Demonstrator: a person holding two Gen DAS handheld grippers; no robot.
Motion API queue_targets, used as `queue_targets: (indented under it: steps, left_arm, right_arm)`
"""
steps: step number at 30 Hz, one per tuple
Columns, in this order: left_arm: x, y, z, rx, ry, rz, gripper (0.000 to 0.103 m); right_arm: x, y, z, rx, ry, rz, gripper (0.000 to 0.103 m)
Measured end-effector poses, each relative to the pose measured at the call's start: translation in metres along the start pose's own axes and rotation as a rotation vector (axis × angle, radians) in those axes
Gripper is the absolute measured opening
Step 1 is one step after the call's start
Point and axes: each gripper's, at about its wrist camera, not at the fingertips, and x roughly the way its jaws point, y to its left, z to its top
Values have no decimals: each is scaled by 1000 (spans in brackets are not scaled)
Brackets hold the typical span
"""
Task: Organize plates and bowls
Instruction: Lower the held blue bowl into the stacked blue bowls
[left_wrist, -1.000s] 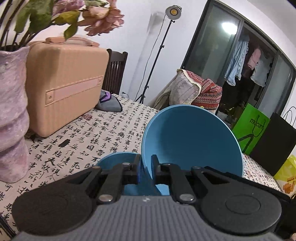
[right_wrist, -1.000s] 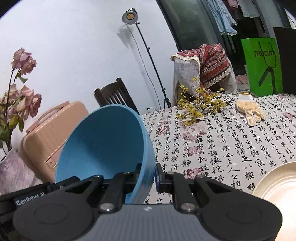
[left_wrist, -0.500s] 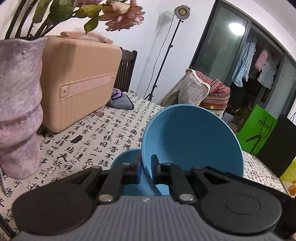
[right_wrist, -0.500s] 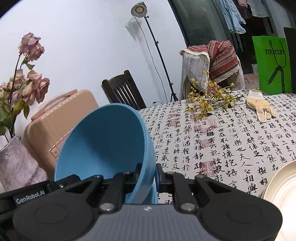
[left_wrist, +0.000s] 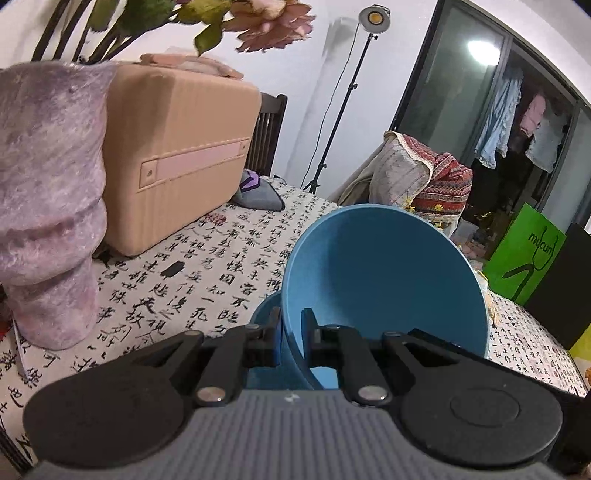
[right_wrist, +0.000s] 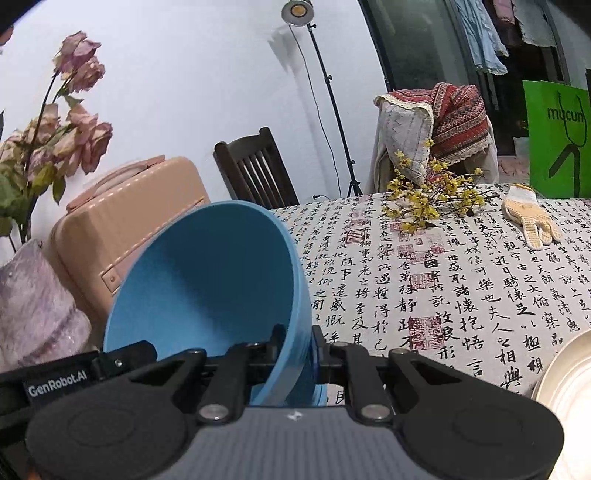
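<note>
Bowl, blue (left_wrist: 384, 280): tilted above a second blue bowl (left_wrist: 264, 314) on table (left_wrist: 207, 266), rim clenched by left gripper (left_wrist: 291, 332) and right gripper (right_wrist: 298, 347). Risk: uneven release, bowl tips off stack.

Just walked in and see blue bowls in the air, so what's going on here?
A person is tidying dishes with two handheld grippers. The left gripper and the right gripper each pinch the rim of one large blue bowl, held tilted above a second blue bowl on the calligraphy tablecloth. It looks set for stacking. A pale plate waits to the right.
</note>
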Motion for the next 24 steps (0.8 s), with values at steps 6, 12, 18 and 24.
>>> queue_targets:
  steps: [6, 12, 18, 24]
  left_arm:
    - [3, 6, -4, -5, 13, 15, 10]
    - [5, 10, -9, -14, 13, 41, 10]
    - [8, 10, -9, -2, 14, 51, 10]
    - [11, 8, -7, 8, 17, 54, 10]
  right_arm:
    - [5, 5, -6, -18, 11, -4, 13]
    - [7, 11, -10, -37, 8, -21, 13]
    - [8, 14, -13, -71, -14, -52, 13]
    - [5, 12, -10, -81, -52, -69, 11]
